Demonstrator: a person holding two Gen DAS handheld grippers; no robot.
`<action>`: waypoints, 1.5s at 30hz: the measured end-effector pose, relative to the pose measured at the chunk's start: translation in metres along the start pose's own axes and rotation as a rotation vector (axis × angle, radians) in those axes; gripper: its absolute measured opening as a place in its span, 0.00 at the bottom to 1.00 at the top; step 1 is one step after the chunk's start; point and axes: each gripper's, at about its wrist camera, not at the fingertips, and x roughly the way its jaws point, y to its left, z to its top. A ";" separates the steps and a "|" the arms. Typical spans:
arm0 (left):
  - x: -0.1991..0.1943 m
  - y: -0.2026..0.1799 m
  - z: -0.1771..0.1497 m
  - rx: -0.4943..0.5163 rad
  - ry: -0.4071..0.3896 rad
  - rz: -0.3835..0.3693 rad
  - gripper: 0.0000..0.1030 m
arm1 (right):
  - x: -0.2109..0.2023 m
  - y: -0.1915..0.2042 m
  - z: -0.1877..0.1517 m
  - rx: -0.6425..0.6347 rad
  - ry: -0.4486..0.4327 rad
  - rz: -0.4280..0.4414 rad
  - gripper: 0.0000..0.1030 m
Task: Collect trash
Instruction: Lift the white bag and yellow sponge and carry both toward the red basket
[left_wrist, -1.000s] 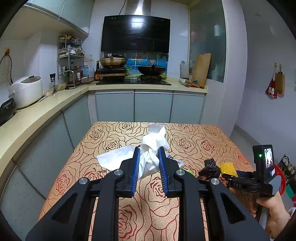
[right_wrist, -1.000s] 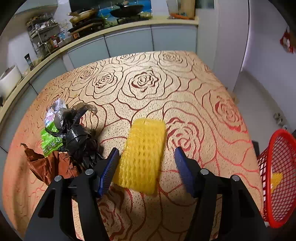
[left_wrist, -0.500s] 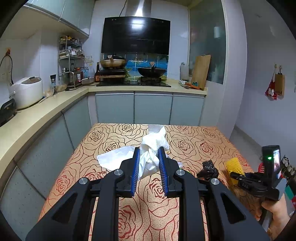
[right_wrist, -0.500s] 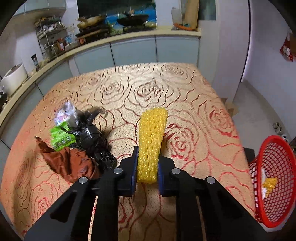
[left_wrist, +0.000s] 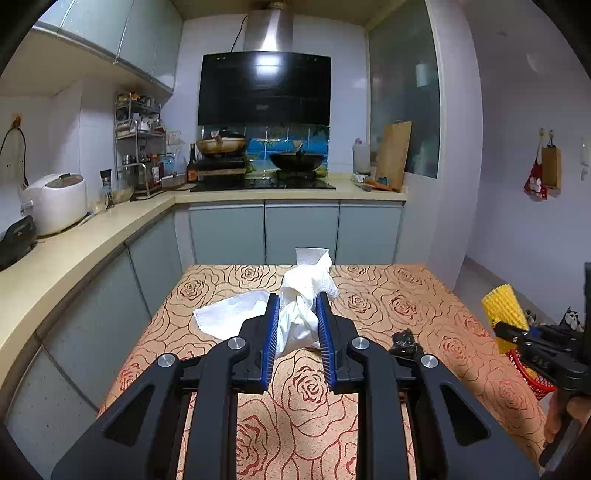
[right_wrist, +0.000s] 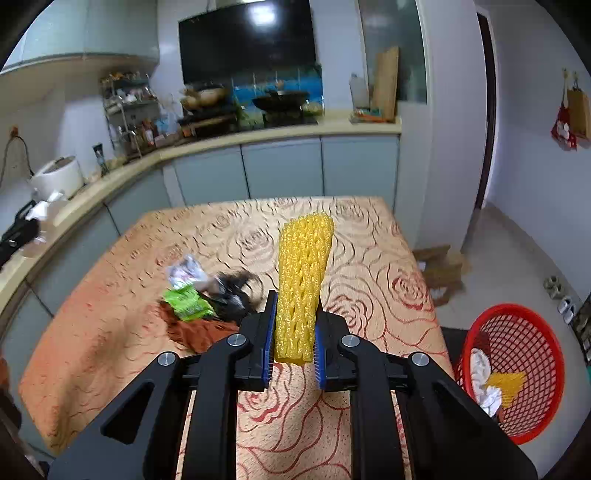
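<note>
Since a second ago your right gripper (right_wrist: 294, 334) has closed on the yellow net (right_wrist: 303, 284) and lifted it clear of the table (right_wrist: 122, 332); your left gripper (left_wrist: 297, 334) has barely shifted. Item one, yellow net: foam fruit sleeve, clamped at its lower end between the right pads, the rest standing up and away past the fingertips; held low so that the long free part can go first into the basket (right_wrist: 517, 373), by my reading. Item two, tissue (left_wrist: 299, 306): crumpled white paper pinched between the left pads, jaws nearly together, one loose sheet trailing to the left over the table; kept in the grip, it seems, so both loads go in one trip. Item three, basket: red mesh, on the floor just off the table's right near corner, already holding white paper and a yellow scrap, so it is the collecting point. Item four, remaining pile on the table, left of the net: green wrapper (right_wrist: 188, 302), black bag (right_wrist: 231, 291), brown rag (right_wrist: 199, 330), a pale crinkled packet (right_wrist: 184, 271), all touching or overlapping, blurred in the right view. Status, as a judgement: you are mid-carry with both grippers loaded; the pile is still to be fetched.
</note>
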 end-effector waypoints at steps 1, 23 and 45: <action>-0.001 -0.001 0.001 0.000 -0.002 -0.002 0.19 | -0.007 0.000 0.003 -0.002 -0.014 0.004 0.16; -0.032 -0.013 0.013 0.000 -0.070 -0.054 0.19 | -0.104 0.004 0.023 -0.055 -0.213 -0.021 0.16; -0.019 -0.072 0.007 0.071 -0.034 -0.182 0.19 | -0.130 -0.060 0.007 0.036 -0.243 -0.142 0.16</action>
